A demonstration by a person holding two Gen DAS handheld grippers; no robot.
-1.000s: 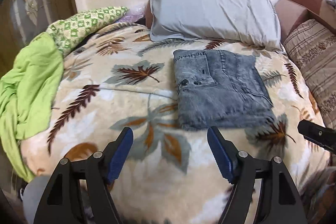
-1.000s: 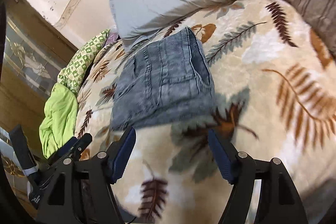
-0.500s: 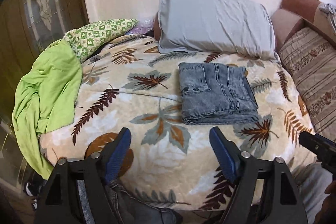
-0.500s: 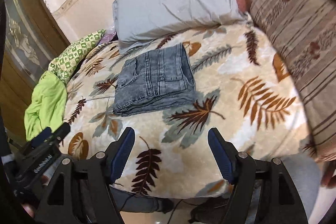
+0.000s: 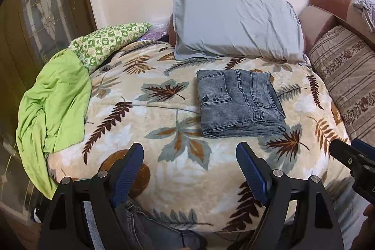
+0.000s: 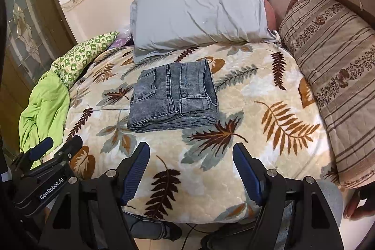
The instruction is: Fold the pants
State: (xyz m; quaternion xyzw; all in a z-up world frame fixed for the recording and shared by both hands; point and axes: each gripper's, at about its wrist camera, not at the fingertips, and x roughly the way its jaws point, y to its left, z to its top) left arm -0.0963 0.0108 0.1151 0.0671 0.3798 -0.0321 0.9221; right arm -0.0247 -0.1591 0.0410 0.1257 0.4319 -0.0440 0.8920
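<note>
Grey-blue denim pants (image 5: 239, 102) lie folded into a compact rectangle on the leaf-print blanket (image 5: 164, 156), in front of the pillow. They also show in the right wrist view (image 6: 174, 97). My left gripper (image 5: 189, 170) is open and empty, held back over the bed's near edge, well short of the pants. My right gripper (image 6: 191, 172) is open and empty too, also back at the near edge. Each gripper shows at the side of the other's view: the right one (image 5: 351, 158), the left one (image 6: 56, 151).
A grey pillow (image 5: 236, 25) lies against the wall behind the pants. A green cloth (image 5: 51, 107) and a green patterned pillow (image 5: 105, 41) sit at the left. A striped cushion (image 6: 332, 67) lies along the right. My legs show below the bed's edge.
Both grippers have pulled back and up from the folded pants to the bed's near edge, and the right one has levelled out. The pants lie still. Both stay open.
</note>
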